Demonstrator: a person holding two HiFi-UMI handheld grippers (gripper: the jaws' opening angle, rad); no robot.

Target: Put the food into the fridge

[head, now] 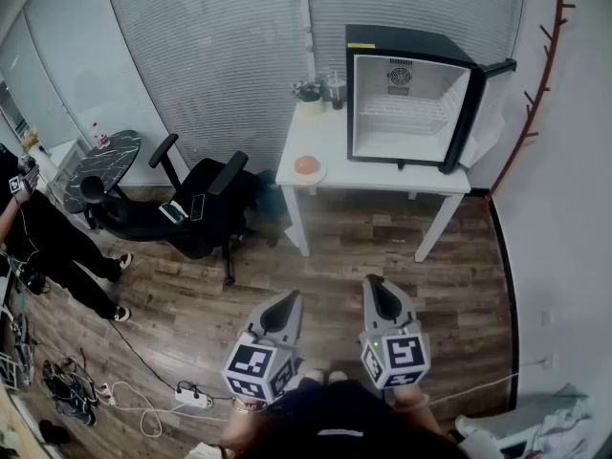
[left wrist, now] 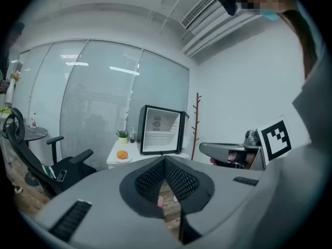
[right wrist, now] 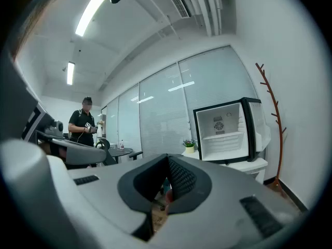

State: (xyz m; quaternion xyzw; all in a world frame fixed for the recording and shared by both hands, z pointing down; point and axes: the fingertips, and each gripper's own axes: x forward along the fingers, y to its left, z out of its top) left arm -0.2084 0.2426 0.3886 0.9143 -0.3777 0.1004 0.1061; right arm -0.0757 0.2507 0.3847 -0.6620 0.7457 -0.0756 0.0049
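An orange round food item [head: 306,164] lies on a small plate on the white table [head: 382,175]; it also shows in the left gripper view as the food [left wrist: 122,154]. The black mini fridge [head: 406,108] stands on the table with its door swung open to the right, its white inside empty; the fridge [left wrist: 161,129] and fridge [right wrist: 228,131] show in both gripper views. My left gripper [head: 285,306] and right gripper [head: 380,293] hang side by side over the wooden floor, well short of the table. Both are shut and hold nothing.
A black office chair [head: 191,204] stands left of the table. A potted plant [head: 308,94] and a glass [head: 336,89] sit at the table's back. A coat rack [head: 540,75] stands at the right wall. A person [head: 43,232] stands far left; cables [head: 143,395] lie on the floor.
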